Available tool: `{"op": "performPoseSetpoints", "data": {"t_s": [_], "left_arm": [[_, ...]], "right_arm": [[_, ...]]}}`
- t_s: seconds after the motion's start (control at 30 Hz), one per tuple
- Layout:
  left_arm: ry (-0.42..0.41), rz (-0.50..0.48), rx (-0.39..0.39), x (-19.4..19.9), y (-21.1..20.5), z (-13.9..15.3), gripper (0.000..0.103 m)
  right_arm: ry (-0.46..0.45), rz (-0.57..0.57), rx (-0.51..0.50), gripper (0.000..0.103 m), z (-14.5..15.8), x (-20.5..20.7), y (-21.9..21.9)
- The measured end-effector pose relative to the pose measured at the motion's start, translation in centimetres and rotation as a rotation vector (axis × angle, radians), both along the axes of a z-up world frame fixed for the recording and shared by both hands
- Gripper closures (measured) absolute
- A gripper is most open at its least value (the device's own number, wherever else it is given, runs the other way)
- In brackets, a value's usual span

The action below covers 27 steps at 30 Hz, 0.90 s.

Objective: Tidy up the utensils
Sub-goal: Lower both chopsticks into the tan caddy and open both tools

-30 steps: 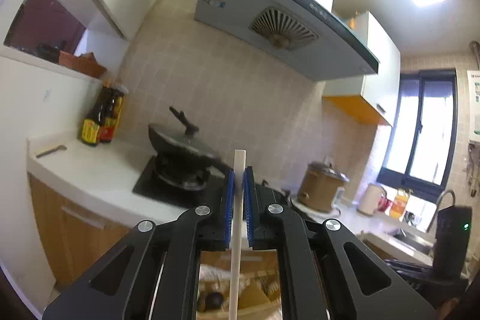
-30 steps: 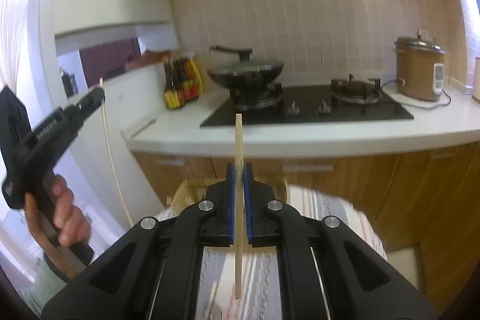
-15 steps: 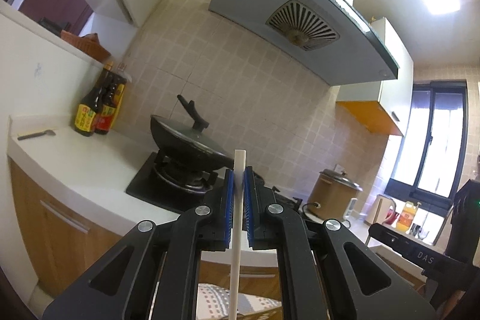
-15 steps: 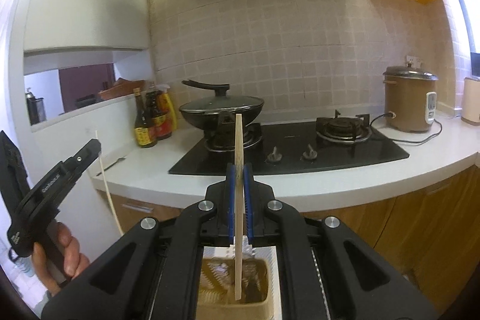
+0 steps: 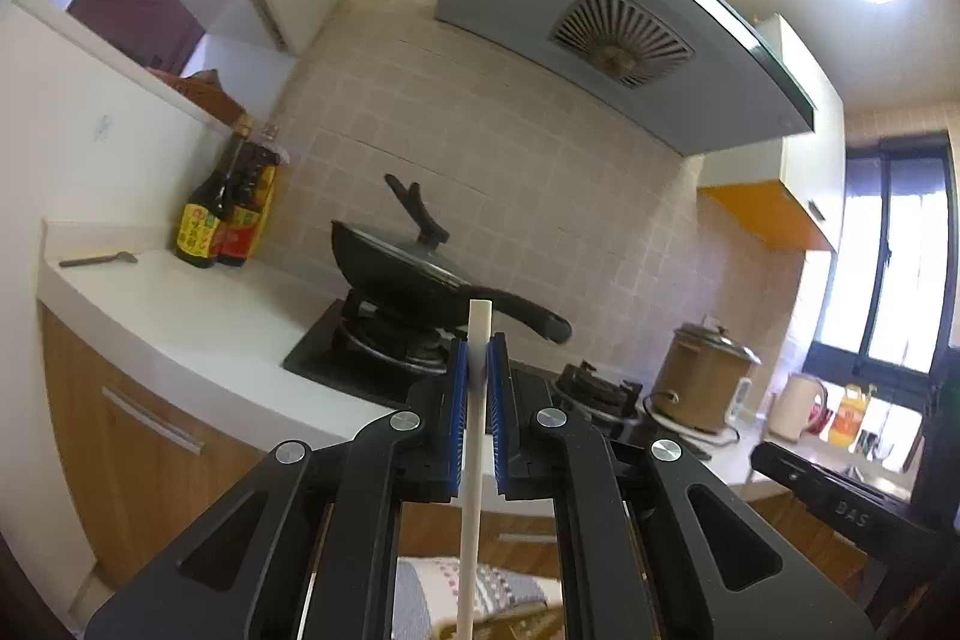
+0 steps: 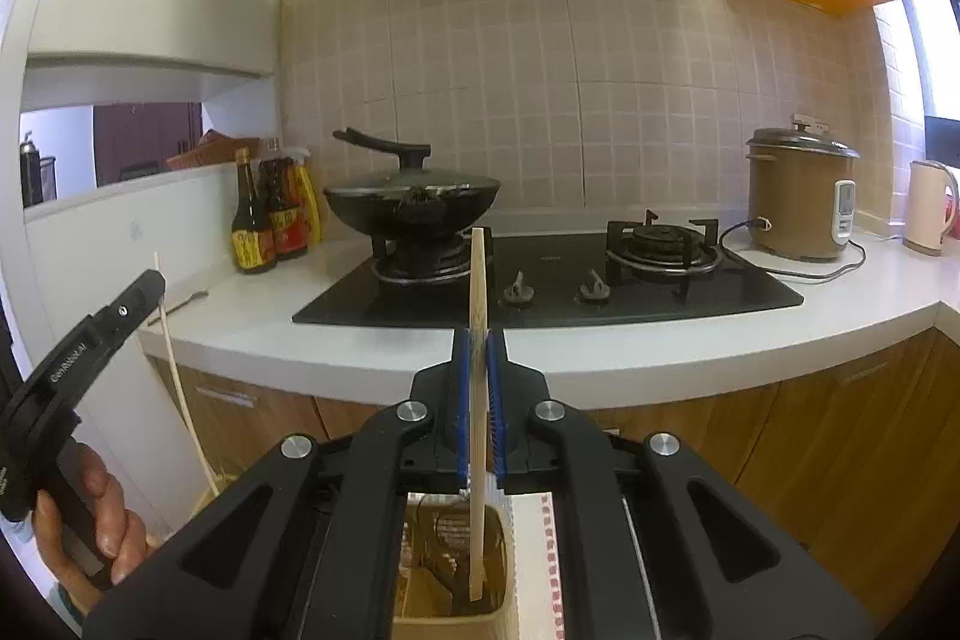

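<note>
Here, left gripper clamped tight on upright white chopstick, above striped cloth. Right gripper pinched on upright wooden chopstick, lower tip inside beige utensil holder. Person's hand grips left tool. Stove and wok behind.

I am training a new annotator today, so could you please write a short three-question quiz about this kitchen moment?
1. True or false: the right gripper is open and holds nothing.
2. What lies directly below the wooden chopstick in the right wrist view? A) the beige holder B) the black wok C) the brown rice cooker
3. Fill in: the left gripper is shut on a ___ chopstick.

Key:
1. False; it is shut on the wooden chopstick.
2. A.
3. White.
</note>
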<state>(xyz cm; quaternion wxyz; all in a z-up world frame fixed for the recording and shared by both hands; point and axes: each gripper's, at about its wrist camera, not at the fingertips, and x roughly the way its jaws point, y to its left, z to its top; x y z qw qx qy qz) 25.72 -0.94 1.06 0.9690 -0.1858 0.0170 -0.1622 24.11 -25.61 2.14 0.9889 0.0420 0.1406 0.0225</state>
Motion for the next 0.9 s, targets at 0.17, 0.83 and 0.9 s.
{"op": "performPoseSetpoints", "data": {"t_s": [0.17, 0.83, 0.9], "left_arm": [[0.026, -0.01, 0.028, -1.1, -0.2, -0.2, 0.097], [0.21, -0.109, 0.08, -11.7, 2.8, -1.0, 0.065], [0.266, -0.134, 0.087, -12.2, 2.8, -2.0, 0.064]], "right_arm": [[0.015, 0.01, -0.02, 0.098, -0.8, -1.4, 0.3], [0.143, 0.097, 0.07, 0.098, -2.1, -11.6, -0.4], [0.176, 0.113, 0.072, 0.098, -3.0, -12.4, -0.1]]}}
